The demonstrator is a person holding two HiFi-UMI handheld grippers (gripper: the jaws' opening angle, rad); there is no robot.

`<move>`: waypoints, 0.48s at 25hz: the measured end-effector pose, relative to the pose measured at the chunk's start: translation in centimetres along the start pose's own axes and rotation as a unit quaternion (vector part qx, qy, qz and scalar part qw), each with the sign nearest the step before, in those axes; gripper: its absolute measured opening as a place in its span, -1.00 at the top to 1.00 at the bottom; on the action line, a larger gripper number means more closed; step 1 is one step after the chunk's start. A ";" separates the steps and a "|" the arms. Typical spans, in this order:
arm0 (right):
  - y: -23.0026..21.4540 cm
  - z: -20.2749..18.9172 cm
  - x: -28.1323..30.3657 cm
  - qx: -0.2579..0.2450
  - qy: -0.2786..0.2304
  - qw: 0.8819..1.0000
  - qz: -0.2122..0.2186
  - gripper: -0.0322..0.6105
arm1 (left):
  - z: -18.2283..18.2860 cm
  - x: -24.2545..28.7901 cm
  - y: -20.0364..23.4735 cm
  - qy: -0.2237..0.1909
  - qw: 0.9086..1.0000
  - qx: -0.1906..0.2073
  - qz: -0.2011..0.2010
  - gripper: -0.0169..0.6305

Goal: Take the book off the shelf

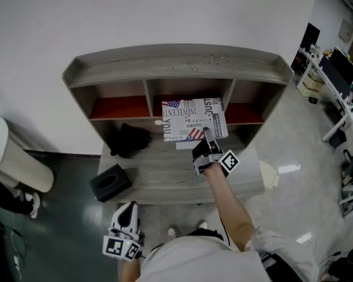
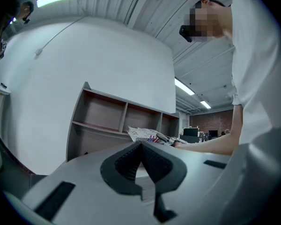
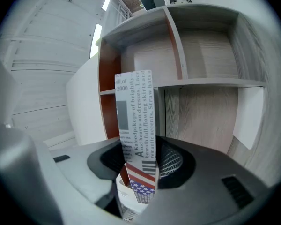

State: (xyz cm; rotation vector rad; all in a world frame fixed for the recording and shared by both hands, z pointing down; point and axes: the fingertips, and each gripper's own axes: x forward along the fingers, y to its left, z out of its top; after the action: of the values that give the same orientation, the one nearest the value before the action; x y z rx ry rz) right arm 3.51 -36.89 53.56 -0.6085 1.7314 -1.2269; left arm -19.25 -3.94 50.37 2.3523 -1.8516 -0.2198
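- Left gripper (image 1: pixel 127 213): nearest, low at the near left, short of the desk (image 1: pixel 165 184). Its jaws were closed together with nothing between them. It took no part.
- Black box (image 1: pixel 110 182): on the desk's near left corner, untouched.
- Right gripper (image 1: pixel 206 137): reached out over the middle of the desk. Its jaws were clamped on the near edge of the book (image 1: pixel 188 119), closed down to the book's thickness.
- Book: newsprint-pattern cover with a flag motif. Its near end was out over the desk and its far end lay at the mouth of the middle compartment. Whether it rested on anything there could not be told.
- Dark bundle (image 1: pixel 129 140): on the far left of the desk, apart from the book.
- Shelf (image 1: pixel 176 60): farthest, against the wall, three compartments across.
- Progress: the grasp was made and the book looked partly withdrawn. Drawing it fully clear of the shelf remained.
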 end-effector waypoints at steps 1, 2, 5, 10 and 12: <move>0.1 -0.1 -0.4 0.001 -0.001 1.000 0.000 0.32 | -0.1 -0.1 0.0 0.002 1.000 -0.001 -0.005 0.90; 0.1 -0.2 -0.7 0.002 -0.002 1.000 0.000 0.33 | -0.3 -0.1 -0.1 0.004 1.000 -0.002 -0.009 0.90; 0.4 -0.4 -1.7 -0.004 -0.002 1.000 -0.001 0.33 | -0.5 0.0 0.0 0.005 1.000 -0.002 -0.025 0.90; 1.5 -1.5 -4.4 -0.012 -0.003 1.000 -0.007 0.34 | -0.9 0.9 -0.5 0.005 0.998 -0.007 -0.058 0.90; 1.9 -1.2 -5.8 -0.019 -0.008 1.000 -0.015 0.33 | -1.2 1.5 -1.1 0.008 0.997 -0.011 -0.076 0.90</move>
State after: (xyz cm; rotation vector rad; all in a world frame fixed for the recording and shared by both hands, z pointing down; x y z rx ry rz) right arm 5.43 -31.02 54.15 -0.6671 1.7414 -1.2084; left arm -17.63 -5.16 51.33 2.4734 -1.6558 -0.2364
